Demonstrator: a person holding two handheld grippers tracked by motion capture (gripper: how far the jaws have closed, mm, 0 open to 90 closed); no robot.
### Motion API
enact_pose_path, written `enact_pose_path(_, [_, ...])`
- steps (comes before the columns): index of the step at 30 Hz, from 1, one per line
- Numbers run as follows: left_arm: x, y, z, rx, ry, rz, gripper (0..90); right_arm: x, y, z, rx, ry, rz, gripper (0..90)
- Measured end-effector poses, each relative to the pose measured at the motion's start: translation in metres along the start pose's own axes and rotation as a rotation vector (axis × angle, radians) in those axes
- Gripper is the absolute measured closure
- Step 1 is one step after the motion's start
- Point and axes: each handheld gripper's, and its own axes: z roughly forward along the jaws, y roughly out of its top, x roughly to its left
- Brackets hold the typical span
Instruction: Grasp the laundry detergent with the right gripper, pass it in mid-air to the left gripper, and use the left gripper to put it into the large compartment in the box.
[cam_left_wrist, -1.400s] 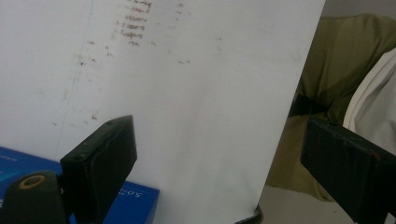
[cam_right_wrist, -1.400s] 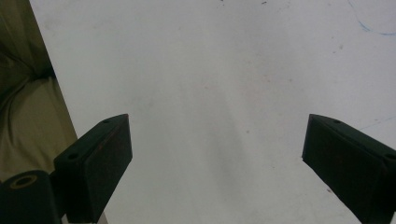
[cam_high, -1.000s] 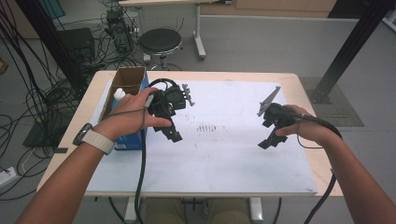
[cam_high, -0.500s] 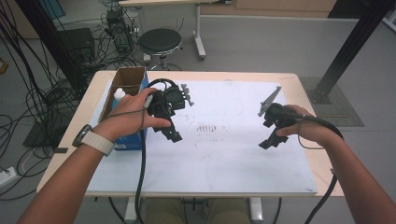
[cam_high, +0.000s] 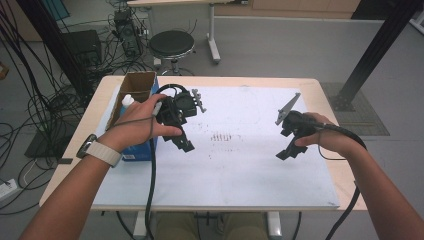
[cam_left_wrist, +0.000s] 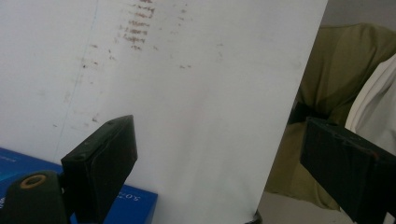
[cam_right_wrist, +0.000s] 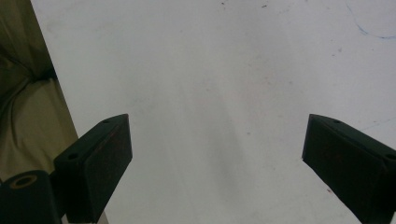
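Grippers idle over white sheet (cam_high: 235, 165), both empty. Left gripper (cam_high: 184, 145) jaws spread wide, nothing between them; right gripper (cam_high: 287, 152) likewise spread, tips angled down toward the person. Judged a ready pose before a pick. Nearest things: blue box (cam_high: 137, 150) and open cardboard box (cam_high: 137, 87), with a white bottle (cam_high: 127, 101) between them, just beside the left hand (cam_high: 142, 125). Left forearm partly covers the blue box; sheet bare otherwise.
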Motion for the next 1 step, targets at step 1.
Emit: enact_pose_path(1, [0.0000,0.0003,-0.0001,0.004,0.000,0.001,11.6,-0.0001,-0.0002,0.0000,0.000,0.001,0.002,8.4])
